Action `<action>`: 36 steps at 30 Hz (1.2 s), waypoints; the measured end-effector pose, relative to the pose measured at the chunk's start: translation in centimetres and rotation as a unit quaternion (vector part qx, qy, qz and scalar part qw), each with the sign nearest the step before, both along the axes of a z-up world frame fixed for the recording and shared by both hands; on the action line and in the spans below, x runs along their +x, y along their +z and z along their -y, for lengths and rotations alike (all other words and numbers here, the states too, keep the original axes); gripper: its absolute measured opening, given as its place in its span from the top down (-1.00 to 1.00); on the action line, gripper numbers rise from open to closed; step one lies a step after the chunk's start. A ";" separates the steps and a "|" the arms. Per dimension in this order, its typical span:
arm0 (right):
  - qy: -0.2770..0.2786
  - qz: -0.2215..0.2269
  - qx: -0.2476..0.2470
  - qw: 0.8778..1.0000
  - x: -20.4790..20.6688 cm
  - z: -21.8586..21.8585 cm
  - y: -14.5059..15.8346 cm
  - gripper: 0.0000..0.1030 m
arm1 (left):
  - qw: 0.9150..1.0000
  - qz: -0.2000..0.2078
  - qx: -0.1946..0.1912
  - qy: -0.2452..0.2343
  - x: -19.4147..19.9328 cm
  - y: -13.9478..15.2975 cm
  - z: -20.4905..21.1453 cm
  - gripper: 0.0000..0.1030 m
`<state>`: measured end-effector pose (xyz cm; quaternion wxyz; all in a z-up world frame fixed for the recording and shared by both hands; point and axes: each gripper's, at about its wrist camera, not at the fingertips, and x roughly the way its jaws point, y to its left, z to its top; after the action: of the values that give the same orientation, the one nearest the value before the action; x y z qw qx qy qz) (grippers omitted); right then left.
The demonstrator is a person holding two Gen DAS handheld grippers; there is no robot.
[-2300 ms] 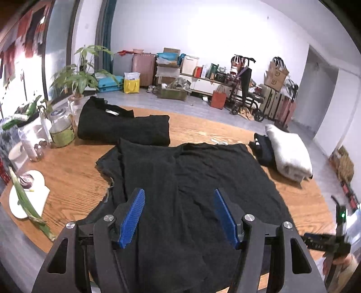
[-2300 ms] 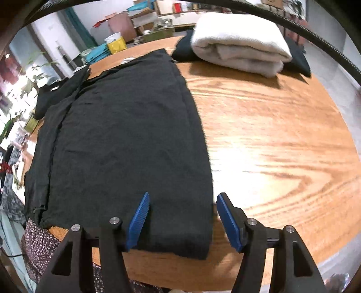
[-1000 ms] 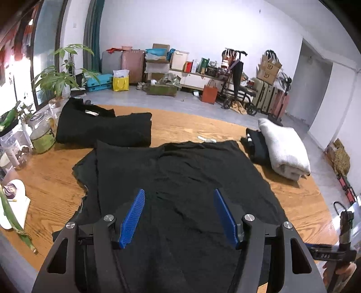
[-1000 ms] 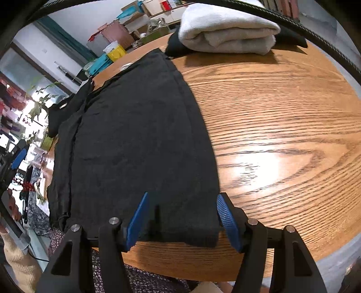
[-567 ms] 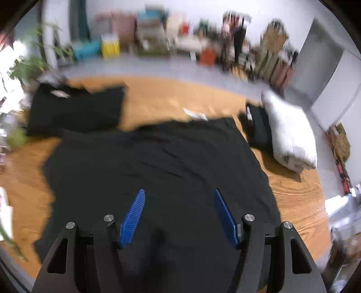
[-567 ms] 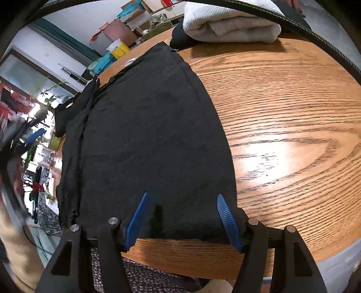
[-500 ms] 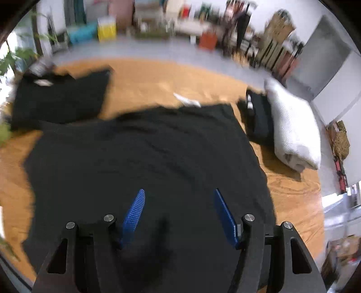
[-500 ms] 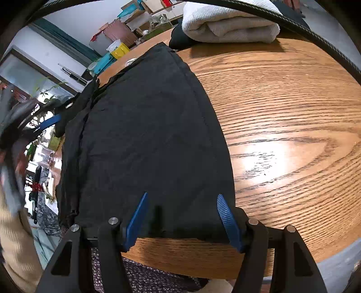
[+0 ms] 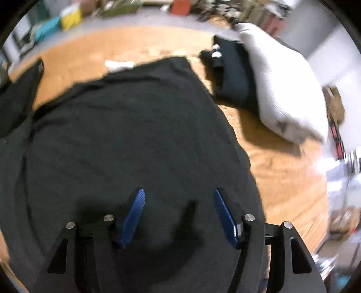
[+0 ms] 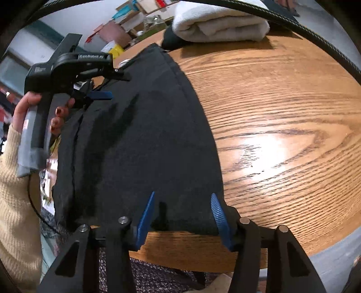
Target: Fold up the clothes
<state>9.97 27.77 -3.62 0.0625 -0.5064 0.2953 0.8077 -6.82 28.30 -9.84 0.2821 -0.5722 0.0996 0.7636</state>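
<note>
Lying flat on the round oak-grain wooden table: wide black knit garment, partly folded. Closing on its near hem, right gripper; hovering agape, left gripper. Already stacked: folded white towel.

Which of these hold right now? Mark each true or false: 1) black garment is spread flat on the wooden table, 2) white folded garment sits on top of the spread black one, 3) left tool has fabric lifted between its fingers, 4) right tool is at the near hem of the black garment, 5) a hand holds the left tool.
1) True: the black garment lies spread on the wooden table.
2) False: the white folded garment rests on the table beyond it, partly over a smaller dark folded item.
3) False: the left tool is open above the cloth, nothing lifted.
4) True: the right tool, jaws closing, straddles the near hem.
5) True: a hand grips its handle.
</note>
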 end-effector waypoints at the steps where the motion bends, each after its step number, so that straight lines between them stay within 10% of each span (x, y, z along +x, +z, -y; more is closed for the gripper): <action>1: 0.009 -0.013 0.009 1.000 0.1 0.2 0.4 -0.09 | 1.000 -0.021 -0.005 -0.007 0.8 0.3 1.5 -0.26; 6: 0.070 -0.022 0.048 0.996 0.0 1.3 1.0 -0.09 | 0.994 -0.071 -0.076 0.013 4.1 1.0 14.3 -0.26; 9: 0.076 0.003 0.040 0.996 -0.6 1.8 0.0 -0.10 | 0.989 -0.014 -0.028 0.141 4.8 0.8 23.9 -0.26; 19: 0.009 0.004 0.007 1.000 -0.3 3.2 -0.1 -0.11 | 0.886 0.108 0.214 0.396 9.3 -1.8 42.7 -0.26; 30: -0.008 -0.008 0.012 1.000 0.9 2.9 1.7 -0.17 | 0.882 0.131 0.295 0.344 12.8 -5.0 45.6 -0.26; 36: -0.010 -0.006 0.004 1.000 1.2 2.9 1.7 -0.17 | 0.862 0.144 0.349 0.337 14.1 -7.0 45.8 -0.26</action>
<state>11.20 24.84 -1.96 0.0710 -0.4983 0.2971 0.8114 7.26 -17.50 -16.83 0.2001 -0.5388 -0.4144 0.7057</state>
